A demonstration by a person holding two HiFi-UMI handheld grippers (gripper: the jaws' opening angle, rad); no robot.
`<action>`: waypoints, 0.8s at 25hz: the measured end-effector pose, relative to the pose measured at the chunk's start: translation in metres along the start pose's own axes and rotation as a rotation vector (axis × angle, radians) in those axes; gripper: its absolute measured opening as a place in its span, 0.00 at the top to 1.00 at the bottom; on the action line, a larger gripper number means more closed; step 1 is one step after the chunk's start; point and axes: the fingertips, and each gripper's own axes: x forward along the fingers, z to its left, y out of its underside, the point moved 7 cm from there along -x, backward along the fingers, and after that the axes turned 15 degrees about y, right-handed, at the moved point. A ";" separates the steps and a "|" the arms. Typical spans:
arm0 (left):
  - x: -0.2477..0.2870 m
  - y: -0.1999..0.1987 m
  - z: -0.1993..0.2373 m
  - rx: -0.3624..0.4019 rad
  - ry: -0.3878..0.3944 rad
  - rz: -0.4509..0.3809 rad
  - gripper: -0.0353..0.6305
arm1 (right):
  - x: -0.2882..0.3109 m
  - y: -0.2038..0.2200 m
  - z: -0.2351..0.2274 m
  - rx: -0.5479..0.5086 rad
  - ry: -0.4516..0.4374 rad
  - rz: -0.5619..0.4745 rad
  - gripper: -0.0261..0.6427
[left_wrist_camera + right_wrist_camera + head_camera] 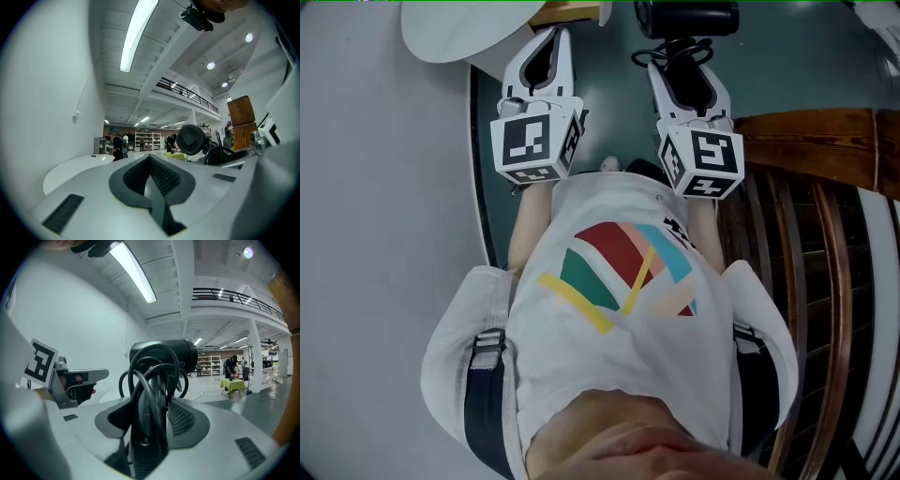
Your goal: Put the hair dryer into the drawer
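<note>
The carrying step is in hand. The right gripper (680, 58), upper middle of the head view, has the hair dryer (161, 355) by its handle. In the right gripper view its fingers (183, 419) are clamped on that handle, with the black cord (140, 376) looped round it and the barrel standing up just beyond. The dryer rests on no surface; it is held over the dark floor (619, 112) in front of the person's body.

The left gripper (546, 42), upper left of the head view, carries nothing — its fingers (164, 177) are pressed together with no gap and nothing between them. It sits beside the edge of a white round tabletop (459, 37). The two grippers are side by side, near each other but apart.

No drawer can be picked out in any view. Dark wooden furniture (806, 141) with slats fills the right side of the head view; whether it holds the drawer I cannot tell.

As I judge it, the dryer is grasped but not yet stowed, so most of the task is left. The next move calls for bringing the dryer to the drawer. If the drawer is closed, the free left gripper would likely have to pull it open while the right one grips firmly. The loose cord loops could catch on the drawer's edge — the whole bundle should go inside before the fingers let go.
</note>
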 end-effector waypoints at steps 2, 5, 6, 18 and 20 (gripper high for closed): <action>-0.002 -0.001 0.007 0.002 -0.009 -0.008 0.92 | 0.003 0.001 0.002 0.005 0.003 0.005 0.63; -0.001 -0.001 0.016 -0.003 -0.020 -0.008 0.92 | 0.007 0.000 0.003 0.015 0.008 0.013 0.63; -0.001 -0.001 0.018 -0.006 -0.022 -0.010 0.92 | 0.008 0.000 0.003 0.018 0.007 0.017 0.63; 0.008 -0.001 0.038 -0.040 -0.064 -0.050 0.93 | 0.031 -0.002 0.002 0.011 -0.010 0.003 0.63; 0.013 0.000 0.038 -0.028 -0.062 -0.049 0.93 | 0.041 -0.004 0.001 0.014 -0.018 -0.006 0.63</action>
